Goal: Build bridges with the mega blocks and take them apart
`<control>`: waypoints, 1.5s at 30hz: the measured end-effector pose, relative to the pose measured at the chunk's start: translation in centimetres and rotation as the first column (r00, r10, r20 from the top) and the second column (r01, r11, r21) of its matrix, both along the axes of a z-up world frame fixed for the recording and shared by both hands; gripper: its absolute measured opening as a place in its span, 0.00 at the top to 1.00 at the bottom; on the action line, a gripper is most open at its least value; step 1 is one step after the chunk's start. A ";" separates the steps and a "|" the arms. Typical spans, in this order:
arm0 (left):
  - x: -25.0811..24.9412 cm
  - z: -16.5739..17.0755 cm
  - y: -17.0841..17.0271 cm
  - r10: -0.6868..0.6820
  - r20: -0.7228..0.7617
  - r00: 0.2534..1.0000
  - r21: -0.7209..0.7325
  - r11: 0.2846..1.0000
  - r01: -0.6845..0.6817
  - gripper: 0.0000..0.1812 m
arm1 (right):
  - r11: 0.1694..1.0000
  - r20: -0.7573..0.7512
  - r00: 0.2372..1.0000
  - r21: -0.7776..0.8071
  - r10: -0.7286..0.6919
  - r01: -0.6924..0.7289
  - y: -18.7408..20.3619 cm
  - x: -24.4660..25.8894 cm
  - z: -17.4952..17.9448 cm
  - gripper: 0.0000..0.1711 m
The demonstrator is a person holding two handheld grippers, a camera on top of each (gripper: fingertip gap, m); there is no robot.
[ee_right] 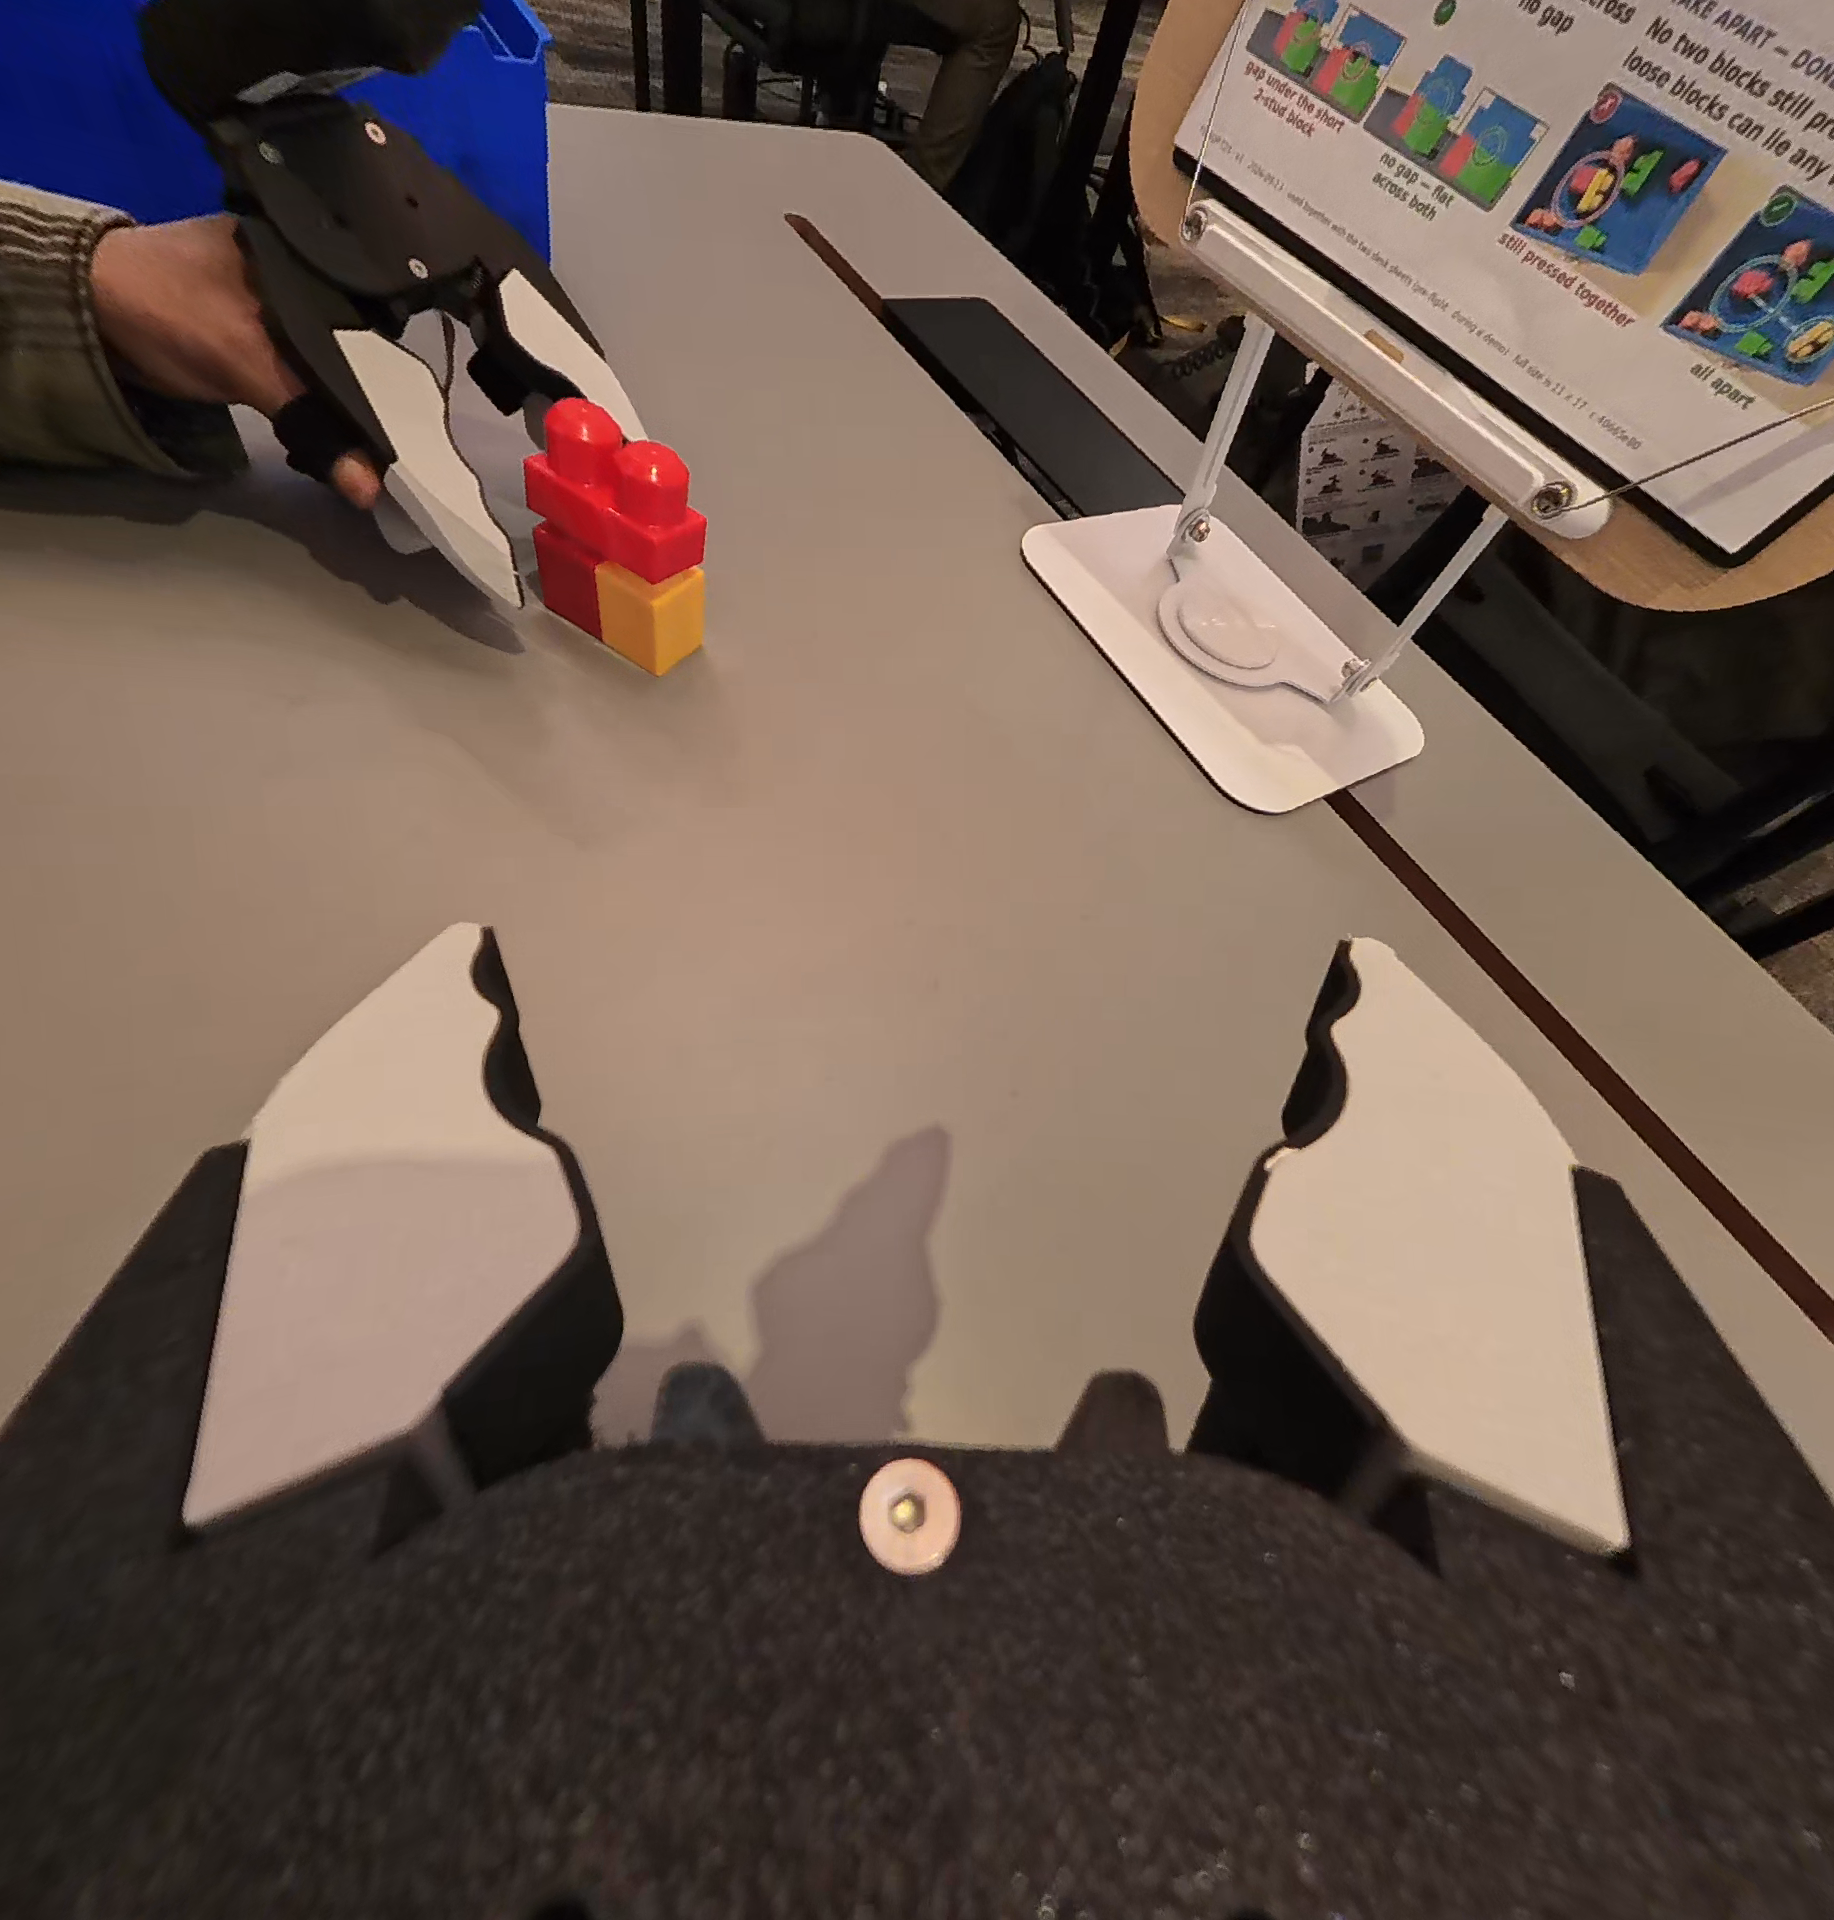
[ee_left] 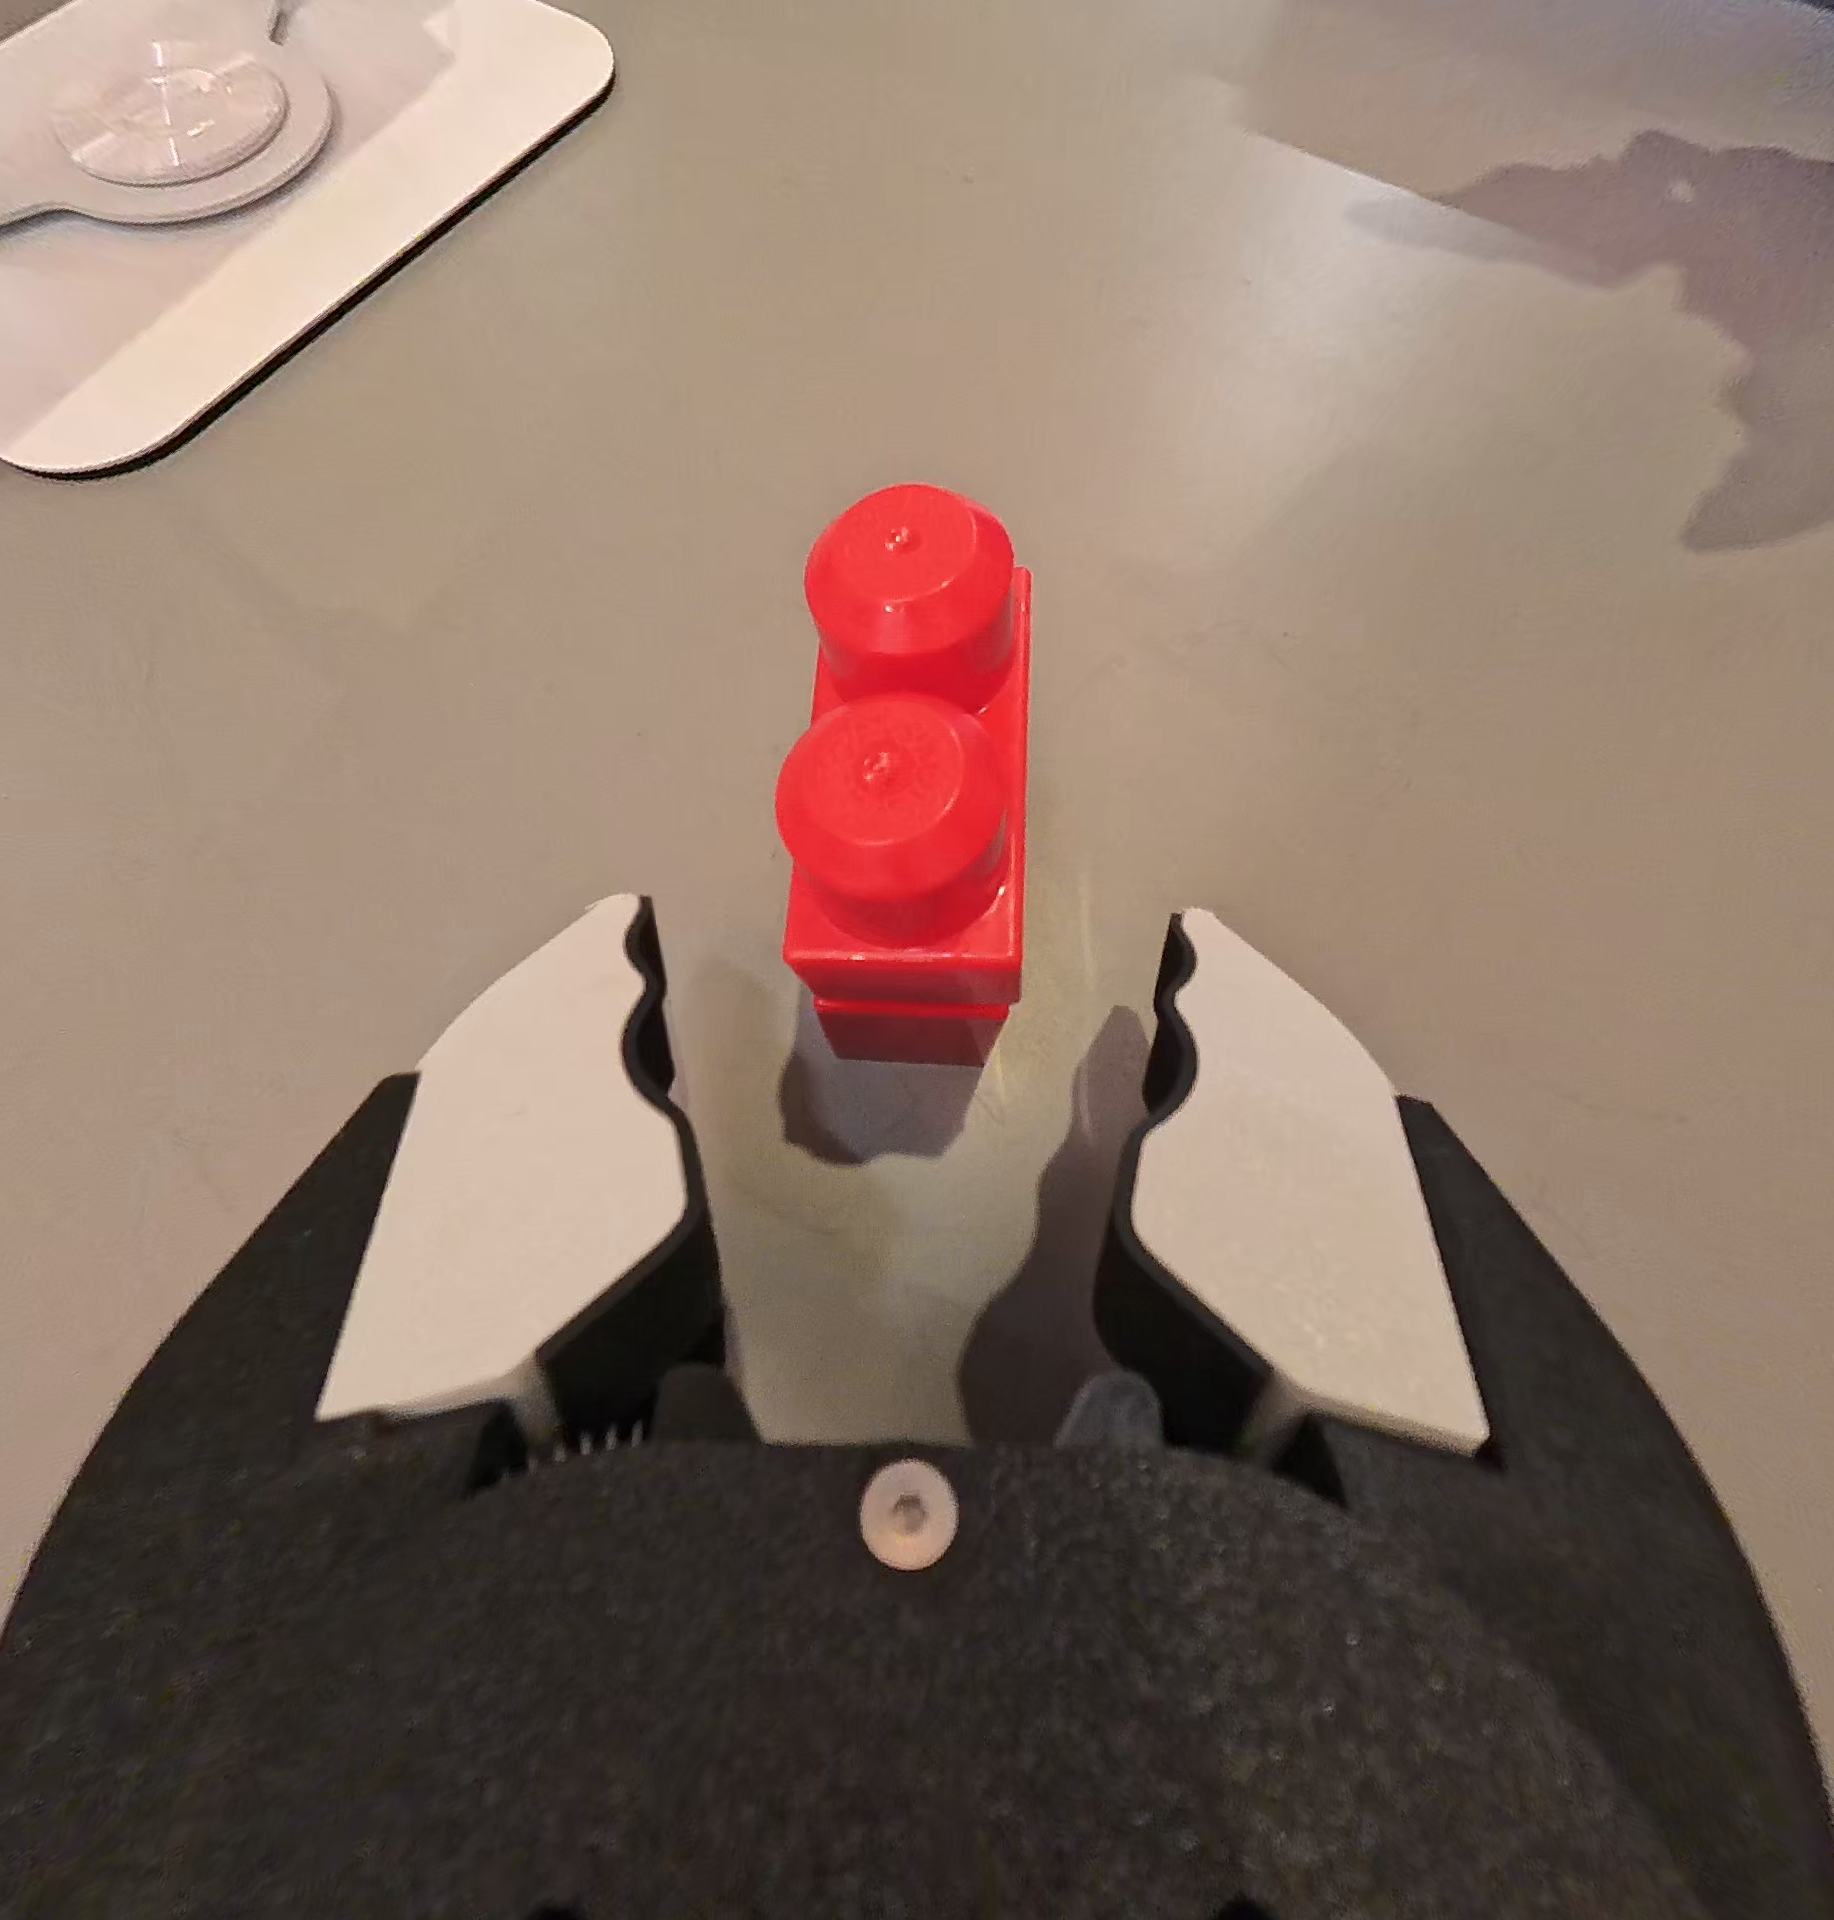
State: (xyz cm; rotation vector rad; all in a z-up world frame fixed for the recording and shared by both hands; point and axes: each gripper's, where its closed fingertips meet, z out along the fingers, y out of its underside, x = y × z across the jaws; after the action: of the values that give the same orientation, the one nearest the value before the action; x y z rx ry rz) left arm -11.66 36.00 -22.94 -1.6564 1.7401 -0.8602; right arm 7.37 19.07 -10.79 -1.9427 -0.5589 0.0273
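Note:
A small bridge stands on the grey table (ee_right: 892, 883): a red two-stud block (ee_left: 908, 748) (ee_right: 622, 499) sits across a short red block (ee_right: 565, 571) and a yellow block (ee_right: 653, 618). My left gripper (ee_left: 908, 935) is open, its tips on either side of the near end of the red top block, not touching it. In the right wrist view the left gripper (ee_right: 508, 520) shows just left of the bridge, held by a hand (ee_right: 186, 312). My right gripper (ee_right: 908, 966) is open and empty, well short of the bridge.
A white stand base (ee_right: 1219, 665) (ee_left: 269, 208) sits on the table right of the bridge, holding an instruction board (ee_right: 1567, 229). A blue bin (ee_right: 51, 94) stands at the far left. A dark slot (ee_right: 1578, 1049) runs along the table's right side.

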 end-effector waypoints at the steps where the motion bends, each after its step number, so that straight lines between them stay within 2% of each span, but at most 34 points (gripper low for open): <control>1: 0.0 0.0 0.0 -0.002 0.000 1.000 -0.001 1.000 0.002 0.51 | 1.000 0.000 1.000 -0.001 0.002 -0.002 0.0 -0.1 -0.1 0.18; 45: 1.0 -0.8 -0.3 -0.025 -0.034 0.999 0.008 1.000 0.026 0.57 | 0.999 0.010 0.999 -0.003 0.039 -0.039 -0.3 -0.9 -0.2 0.21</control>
State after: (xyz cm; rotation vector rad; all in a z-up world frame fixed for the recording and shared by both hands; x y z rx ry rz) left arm -10.69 35.73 -23.76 -1.6552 1.7889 -0.8397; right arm 6.47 18.75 -10.96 -1.9355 -0.6036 0.0437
